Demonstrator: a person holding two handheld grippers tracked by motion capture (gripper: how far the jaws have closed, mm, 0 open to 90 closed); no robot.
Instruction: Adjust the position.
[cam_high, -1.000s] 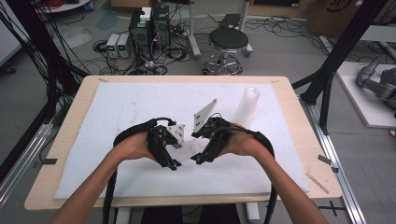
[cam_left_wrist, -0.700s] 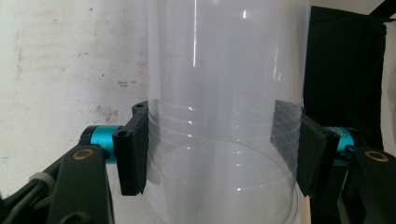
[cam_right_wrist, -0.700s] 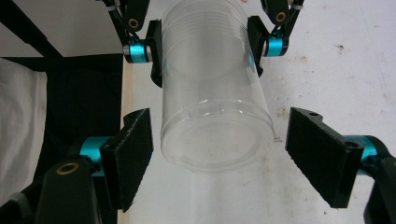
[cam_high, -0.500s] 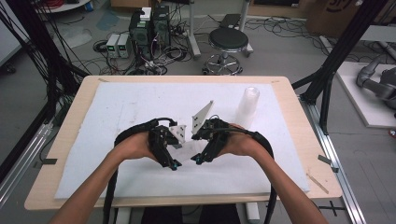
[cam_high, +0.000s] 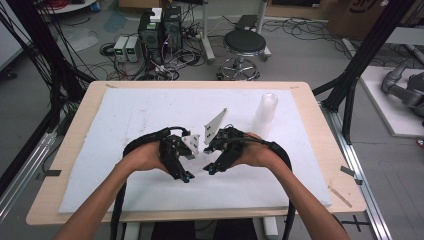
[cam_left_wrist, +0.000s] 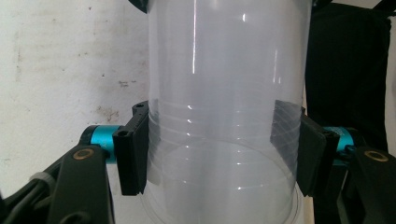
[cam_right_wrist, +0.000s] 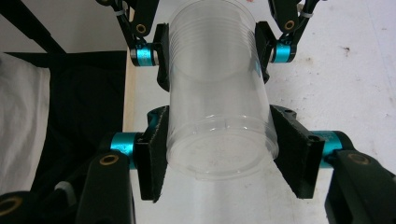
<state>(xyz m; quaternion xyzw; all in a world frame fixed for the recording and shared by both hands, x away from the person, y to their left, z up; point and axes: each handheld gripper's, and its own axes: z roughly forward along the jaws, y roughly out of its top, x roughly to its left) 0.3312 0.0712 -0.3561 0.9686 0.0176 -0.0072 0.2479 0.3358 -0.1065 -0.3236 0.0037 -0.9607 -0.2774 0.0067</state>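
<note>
Since the earlier frame the two hands have drawn slightly closer above the worktop (cam_high: 150, 110).

High view: left claw (cam_high: 186, 176) and right claw (cam_high: 210, 170) meet mid-worktop.

Left gripper view: its pads (cam_left_wrist: 133, 149) clamp a clear cup (cam_left_wrist: 224, 116).

Right gripper view: both claws grip the cup (cam_right_wrist: 219, 116), likely nested ones. Pull straight apart along the axis, without squeezing harder.

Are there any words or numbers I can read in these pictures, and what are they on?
None can be read.
The clear plastic cups held between the left gripper and the right gripper carry only ridges, no print.
The cardboard box at the top right of the high view bears a dark mark, cut off and too blurred to read.
The grey boxes on the floor have labels too small to read.
</note>
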